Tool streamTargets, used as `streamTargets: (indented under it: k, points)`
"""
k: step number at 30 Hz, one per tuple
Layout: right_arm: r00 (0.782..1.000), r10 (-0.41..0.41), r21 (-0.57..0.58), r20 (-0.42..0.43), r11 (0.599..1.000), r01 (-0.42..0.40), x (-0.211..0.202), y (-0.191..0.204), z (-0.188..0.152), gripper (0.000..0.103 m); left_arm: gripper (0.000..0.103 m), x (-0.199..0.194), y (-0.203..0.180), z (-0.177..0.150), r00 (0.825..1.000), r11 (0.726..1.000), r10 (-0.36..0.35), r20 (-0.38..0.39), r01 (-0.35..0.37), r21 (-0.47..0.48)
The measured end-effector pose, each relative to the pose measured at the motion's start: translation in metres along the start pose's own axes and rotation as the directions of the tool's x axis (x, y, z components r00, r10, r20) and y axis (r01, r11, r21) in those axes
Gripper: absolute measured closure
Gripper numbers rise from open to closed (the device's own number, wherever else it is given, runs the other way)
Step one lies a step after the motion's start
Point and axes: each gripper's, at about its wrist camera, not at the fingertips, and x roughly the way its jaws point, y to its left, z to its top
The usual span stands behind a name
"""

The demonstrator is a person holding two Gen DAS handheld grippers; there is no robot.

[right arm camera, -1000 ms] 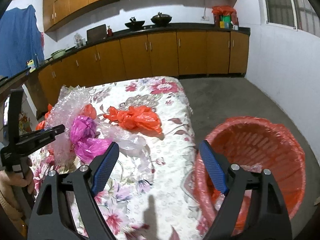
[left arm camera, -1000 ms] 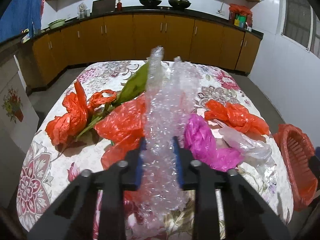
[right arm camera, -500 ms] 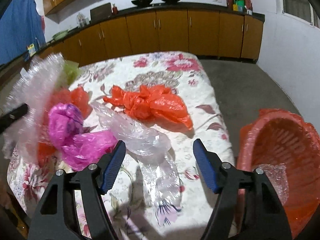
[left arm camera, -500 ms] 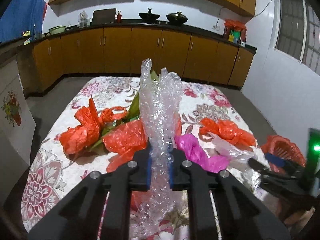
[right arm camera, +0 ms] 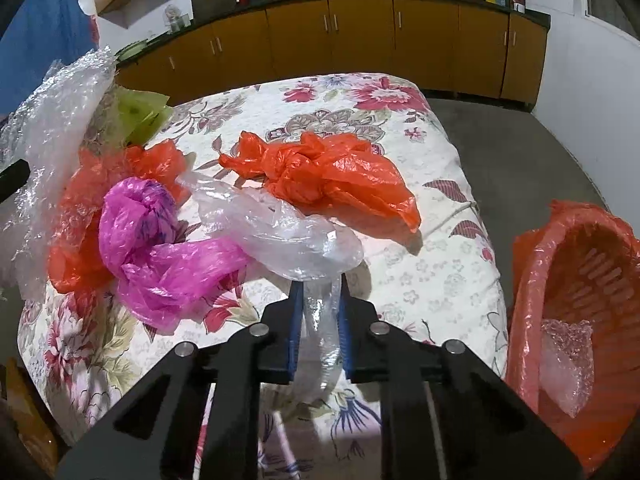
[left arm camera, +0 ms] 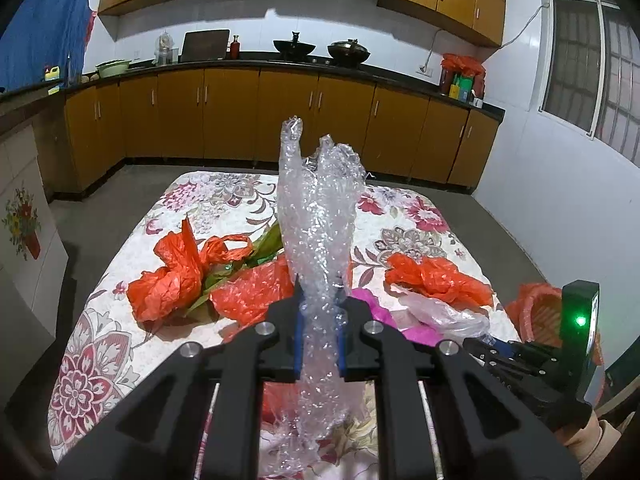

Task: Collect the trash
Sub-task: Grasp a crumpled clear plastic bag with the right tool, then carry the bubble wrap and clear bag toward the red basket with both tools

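Left gripper (left arm camera: 319,336) pinches the bubble wrap (left arm camera: 320,216) mid-length; the sheet stands up ahead of the jaws and droops below. V. light, springy, bulky, so a squeezed waist is prob. the best hold.

Right gripper (right arm camera: 319,328) has just been closing w/ the clear plastic bag (right arm camera: 280,236) tail between the pads, now nipped. Thin, slick film, likely to slip; bunched neck grips best.

Just ahead-left: pink bag (right arm camera: 160,248). Farther ahead: orange bag (right arm camera: 332,176). Right of it: red basket (right arm camera: 576,320), scrap inside.

A home kitchen: wooden cabinets (left arm camera: 240,116) along the far wall, woks (left arm camera: 348,50) on a dark counter (left arm camera: 280,65), a floral-clothed table (left arm camera: 404,216) near.
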Motion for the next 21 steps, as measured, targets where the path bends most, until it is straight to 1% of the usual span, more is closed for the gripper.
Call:
streamTargets:
  k: [1,3,9,12,21]
  points:
    - [1.000,0.002,0.000,0.004,1.000,-0.002,-0.003,0.000,0.000,0.088,0.090,-0.001,0.000,0.000,1.000,1.000,-0.001,0.001,0.001,0.001]
    - [1.000,0.006,0.000,0.012,1.000,-0.006,-0.007,-0.001,-0.001,0.093,0.090,-0.002,-0.002,0.001,1.000,1.000,-0.003,0.005,0.003,0.003]
    - [0.999,0.029,-0.007,0.039,1.000,-0.029,-0.020,0.000,-0.001,0.099,0.090,-0.009,-0.007,0.003,1.000,1.000,-0.013,0.017,0.012,0.011]
    - [0.998,0.028,-0.017,0.052,0.999,-0.027,-0.026,0.001,-0.003,0.100,0.090,-0.014,-0.010,0.005,1.000,1.000,-0.018,0.025,0.017,0.015]
    - [0.993,0.047,0.006,0.108,0.999,-0.048,-0.050,-0.006,-0.007,0.101,0.090,-0.027,-0.024,0.011,0.998,0.998,-0.048,0.046,0.047,0.031]
